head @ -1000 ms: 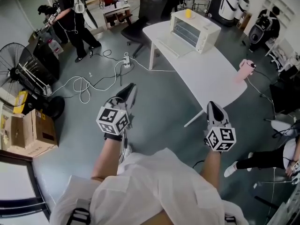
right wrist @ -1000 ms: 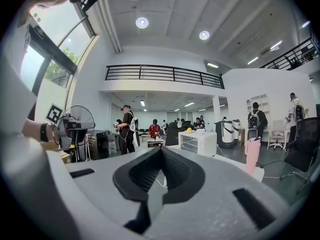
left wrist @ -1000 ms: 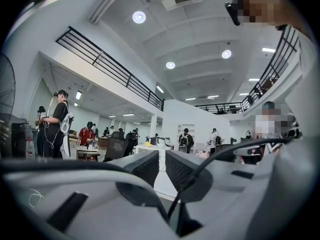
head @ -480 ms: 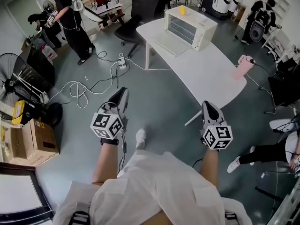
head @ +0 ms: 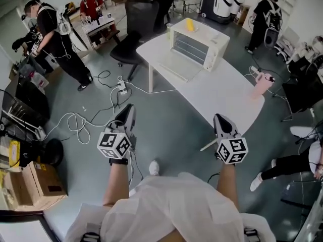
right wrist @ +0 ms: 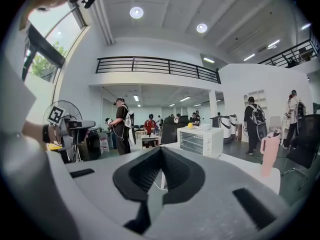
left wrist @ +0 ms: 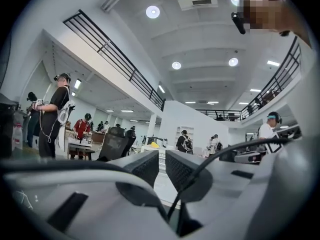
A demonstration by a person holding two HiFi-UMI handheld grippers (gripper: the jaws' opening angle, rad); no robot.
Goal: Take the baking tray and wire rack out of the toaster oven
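the head view looks down on both tongs over the grey floor (head: pixel 171 130). the left tongs (head: pixel 129 110) are left of middle and the right tongs (head: pixel 218 119) are right of middle. the person's bare arms and white top fill the bottom.

the toaster oven (head: pixel 204 33) sits at the top middle, on the far end of the white bench (head: pixel 222 92). it is well apart from both tongs. a small yellow thing (head: pixel 189 24) lies on top of it, and a pink cup (head: pixel 261 86) stands near the bench's right edge.

the right gripper view shows the oven from the side, just above the tong tips, with the pink cup at the right. the left gripper view shows mostly ceiling lights and a balcony rail. only a tiny bit of the oven and the yellow thing peeks over the tips.

the left tongs are a little apart, with nothing between them. the right tongs are pressed together, holding nothing.

thin bars of the wire rack (head: pixel 193 47) show in the oven's front. i cannot pick out a baking tray inside. what is in the cup cannot be seen.
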